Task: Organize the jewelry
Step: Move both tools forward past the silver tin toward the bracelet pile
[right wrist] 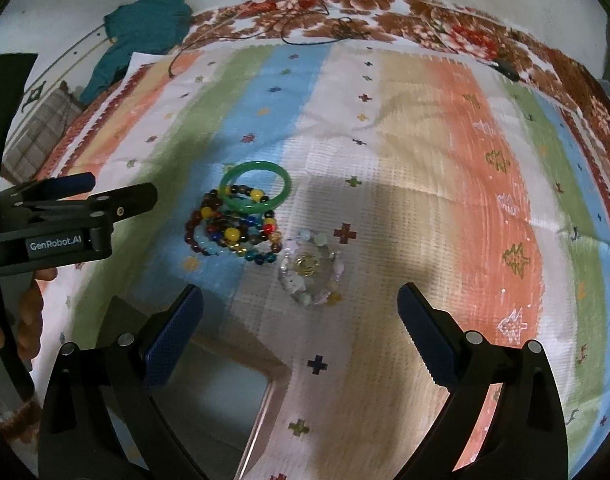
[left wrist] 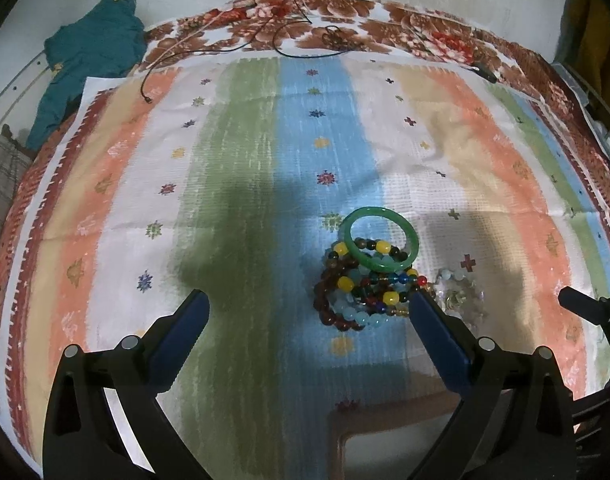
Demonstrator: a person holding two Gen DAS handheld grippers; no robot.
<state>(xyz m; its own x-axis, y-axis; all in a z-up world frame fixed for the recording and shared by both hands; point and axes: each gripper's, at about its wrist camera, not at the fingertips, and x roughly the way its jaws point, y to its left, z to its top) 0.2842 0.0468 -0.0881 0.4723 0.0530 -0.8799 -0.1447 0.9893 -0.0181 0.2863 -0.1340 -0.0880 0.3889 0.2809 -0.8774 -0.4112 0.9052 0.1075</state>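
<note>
A green bangle lies on a pile of coloured bead bracelets on the striped cloth. A pale clear bead bracelet lies just right of the pile. My left gripper is open and empty, its right finger beside the pile. It also shows from the side in the right wrist view. My right gripper is open and empty, just short of the pale bracelet. Its finger tip shows at the right edge of the left wrist view.
A clear shallow box sits at the near edge of the cloth. Black cords lie at the far edge on a floral sheet. A teal garment lies far left.
</note>
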